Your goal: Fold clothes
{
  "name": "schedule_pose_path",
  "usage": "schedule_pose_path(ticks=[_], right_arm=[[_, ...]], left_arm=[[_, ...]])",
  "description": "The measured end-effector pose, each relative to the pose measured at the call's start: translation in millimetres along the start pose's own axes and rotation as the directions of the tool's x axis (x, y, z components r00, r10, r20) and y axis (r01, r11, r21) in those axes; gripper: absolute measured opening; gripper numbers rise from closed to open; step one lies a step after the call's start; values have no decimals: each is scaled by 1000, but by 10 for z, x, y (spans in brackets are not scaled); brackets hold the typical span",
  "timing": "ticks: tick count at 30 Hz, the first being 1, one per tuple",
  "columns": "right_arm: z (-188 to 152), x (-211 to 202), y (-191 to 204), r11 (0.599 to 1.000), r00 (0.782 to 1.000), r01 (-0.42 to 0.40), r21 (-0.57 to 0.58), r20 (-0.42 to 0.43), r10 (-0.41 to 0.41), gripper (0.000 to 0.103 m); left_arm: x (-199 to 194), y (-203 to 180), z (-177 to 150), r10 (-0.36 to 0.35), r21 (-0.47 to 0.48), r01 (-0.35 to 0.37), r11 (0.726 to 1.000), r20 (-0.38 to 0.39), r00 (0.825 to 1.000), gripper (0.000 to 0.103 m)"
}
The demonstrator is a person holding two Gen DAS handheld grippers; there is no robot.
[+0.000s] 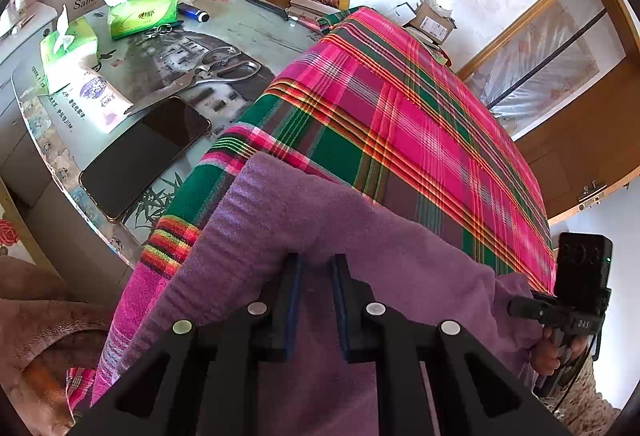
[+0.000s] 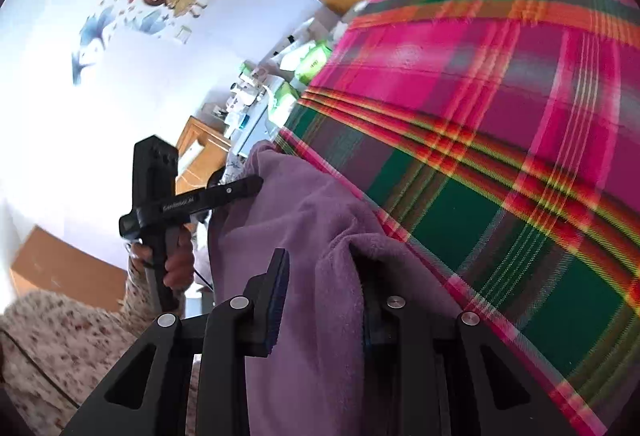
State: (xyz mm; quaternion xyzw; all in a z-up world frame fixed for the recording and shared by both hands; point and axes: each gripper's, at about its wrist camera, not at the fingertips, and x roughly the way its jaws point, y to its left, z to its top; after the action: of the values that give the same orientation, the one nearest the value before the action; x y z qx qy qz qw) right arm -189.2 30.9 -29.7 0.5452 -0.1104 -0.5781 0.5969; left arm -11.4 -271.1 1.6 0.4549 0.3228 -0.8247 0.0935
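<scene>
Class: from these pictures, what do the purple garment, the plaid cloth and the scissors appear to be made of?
Purple garment: probably fleece; soft, matte, fuzzy nap.
Plaid cloth: woven fabric, likely cotton; checks formed by visible coloured threads.
Scissors: metal, likely steel; silvery, shiny reflections.

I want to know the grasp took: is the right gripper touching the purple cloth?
Touching. The right wrist view shows the purple cloth pinched between the right gripper's fingers, fabric pressed against both pads.
</scene>
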Motion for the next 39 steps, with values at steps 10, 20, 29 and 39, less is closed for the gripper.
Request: schedule_pose_path(ticks=[10,20,29,39], right_arm=[[89,-157,-453,959,988,-127,254,116,100,3],[123,-155,-458,970,994,22,243,95,-47,1],[197,-262,-159,979,981,182,93,47,-187,6],[-104,-928,-67,891,891,449,-68,117,-439,22]], left_arm=[[2,21,-15,-7,-11,7,1000,14,1000,15],[2,123,-6,-24,-66,25,997,17,1000,7],[1,89,0,-3,-65,4,998,14,1000,7],[-139,-340,-7,0,50,-3,999,60,998,12]])
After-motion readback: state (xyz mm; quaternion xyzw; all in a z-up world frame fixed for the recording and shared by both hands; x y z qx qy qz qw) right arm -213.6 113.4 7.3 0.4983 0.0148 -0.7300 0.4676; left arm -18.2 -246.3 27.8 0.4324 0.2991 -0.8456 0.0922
